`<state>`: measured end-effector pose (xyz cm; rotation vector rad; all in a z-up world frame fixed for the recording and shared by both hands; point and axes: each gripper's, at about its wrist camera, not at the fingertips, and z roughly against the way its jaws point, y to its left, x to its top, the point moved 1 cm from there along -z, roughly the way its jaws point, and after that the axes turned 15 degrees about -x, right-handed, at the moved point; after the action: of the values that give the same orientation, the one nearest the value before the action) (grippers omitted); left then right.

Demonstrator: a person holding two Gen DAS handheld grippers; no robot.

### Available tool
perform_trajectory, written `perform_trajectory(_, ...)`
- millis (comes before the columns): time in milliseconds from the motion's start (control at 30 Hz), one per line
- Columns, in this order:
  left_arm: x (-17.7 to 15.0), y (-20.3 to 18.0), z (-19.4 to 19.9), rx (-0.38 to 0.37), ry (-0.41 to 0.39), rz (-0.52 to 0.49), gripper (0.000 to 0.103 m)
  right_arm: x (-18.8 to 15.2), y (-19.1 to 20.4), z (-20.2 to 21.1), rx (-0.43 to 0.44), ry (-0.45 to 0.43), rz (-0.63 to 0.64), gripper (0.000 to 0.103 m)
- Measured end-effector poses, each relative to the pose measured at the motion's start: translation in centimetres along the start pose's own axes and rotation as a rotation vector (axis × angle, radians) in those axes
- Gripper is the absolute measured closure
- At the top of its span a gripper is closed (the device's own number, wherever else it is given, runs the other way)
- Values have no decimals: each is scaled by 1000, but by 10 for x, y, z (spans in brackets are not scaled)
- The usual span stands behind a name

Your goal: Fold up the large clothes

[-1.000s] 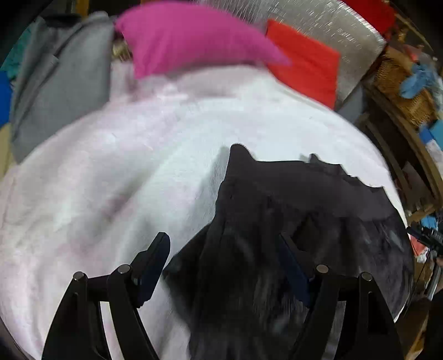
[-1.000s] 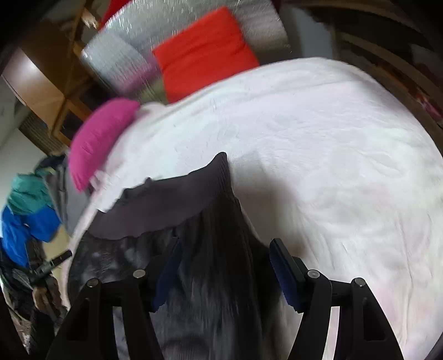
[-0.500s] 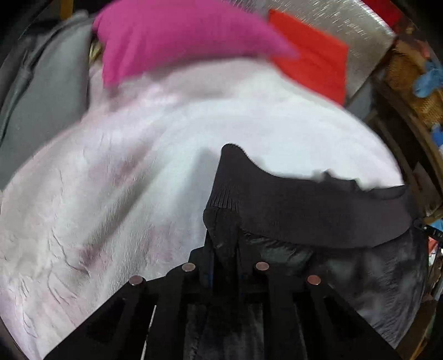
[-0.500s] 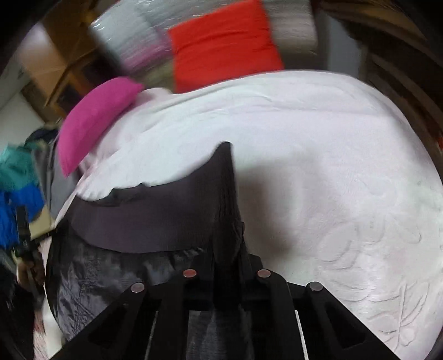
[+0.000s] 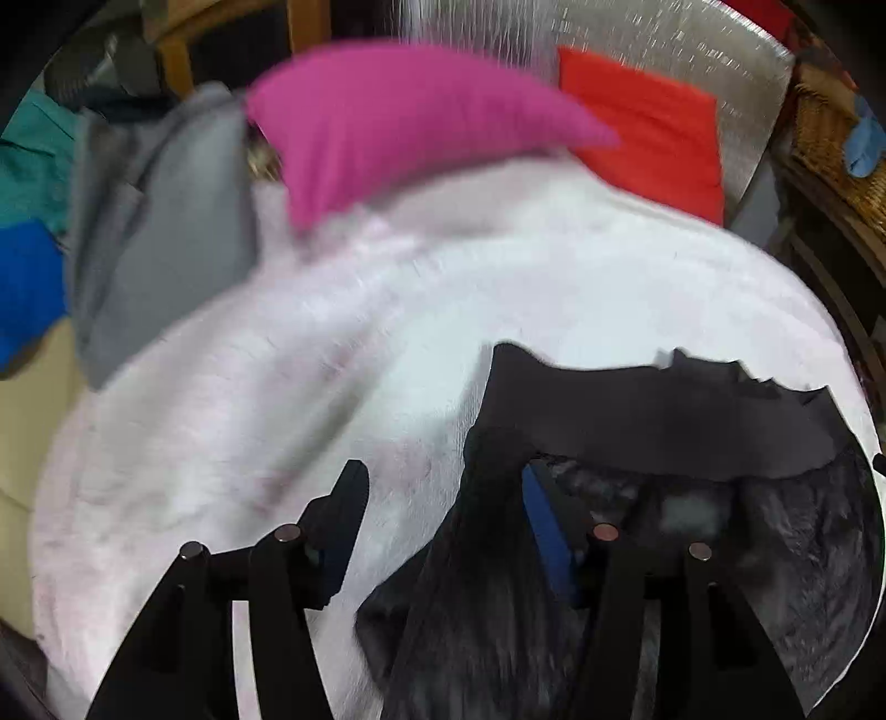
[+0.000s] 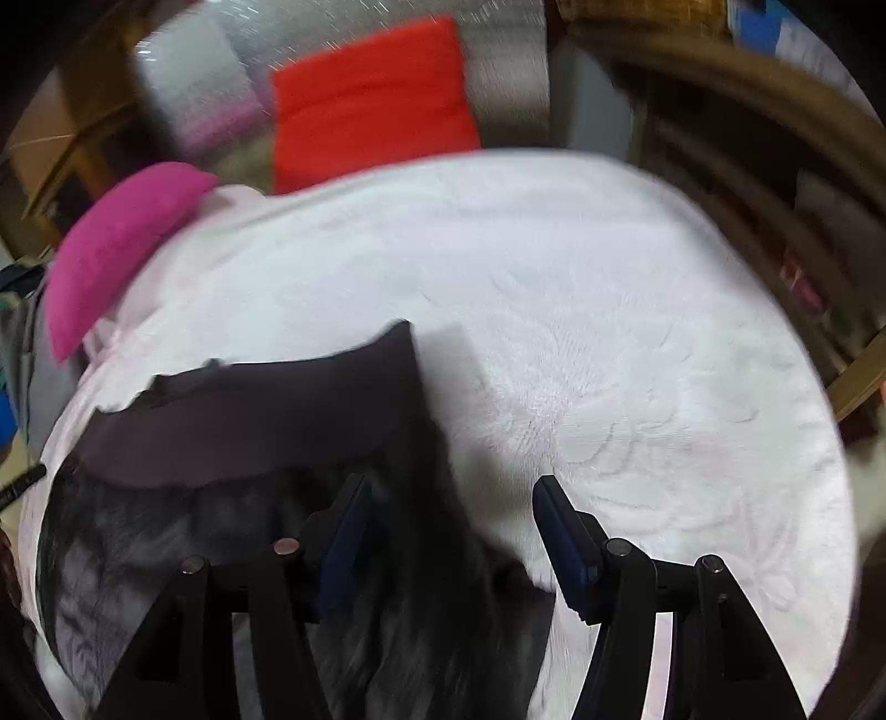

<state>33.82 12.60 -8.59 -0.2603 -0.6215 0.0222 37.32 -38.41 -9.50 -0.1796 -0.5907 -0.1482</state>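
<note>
A black jacket (image 5: 664,421) with a ribbed hem band lies on the white bedspread (image 5: 332,387), its shiny lining showing below the band. My left gripper (image 5: 443,515) hovers over the jacket's left edge. Its jaws are opening, and a fold of black cloth hangs loose between them, nearer the right blue pad (image 5: 545,520). In the right wrist view the same jacket (image 6: 249,421) fills the lower left. My right gripper (image 6: 451,520) is opening over the jacket's right edge; cloth lies between the fingers, and neither pad presses on it.
At the head of the bed lie a pink pillow (image 5: 398,116) and a red cushion (image 5: 648,127) against a silver mat (image 5: 692,44). A grey garment (image 5: 166,238) and blue and teal clothes (image 5: 27,277) sit on the left. Wooden furniture (image 6: 775,183) borders the right side.
Both grippers were open a second ago and shut on the jacket's hem corners half a second ago. Both have now opened again and drawn back a little. The jacket lies on the bed.
</note>
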Motion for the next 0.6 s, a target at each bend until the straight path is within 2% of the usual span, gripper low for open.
perform_trajectory(133, -36, -29, 37, -10, -74, -36, 36, -31, 16, 49, 48, -100, 29, 33)
perform_trajectory(233, -68, -54, 39, -18, -67, -60, 35, -67, 41, 62, 41, -142, 84, 31)
perform_trajectory(300, -87, -67, 37, -23, -59, -74, 35, -86, 53, 56, 15, -135, 112, 31)
perform_trajectory(400, -110, -81, 21, -42, -4, -80, 35, -102, 60, 37, 0, -81, 110, 29)
perform_trajectory(467, -117, -79, 8, -34, 17, -64, 35, -106, 58, 26, -11, -69, 80, 23)
perform_trajectory(600, -114, -71, 3, -42, -1, -39, 27, -109, 53, 25, -7, -65, 60, 19)
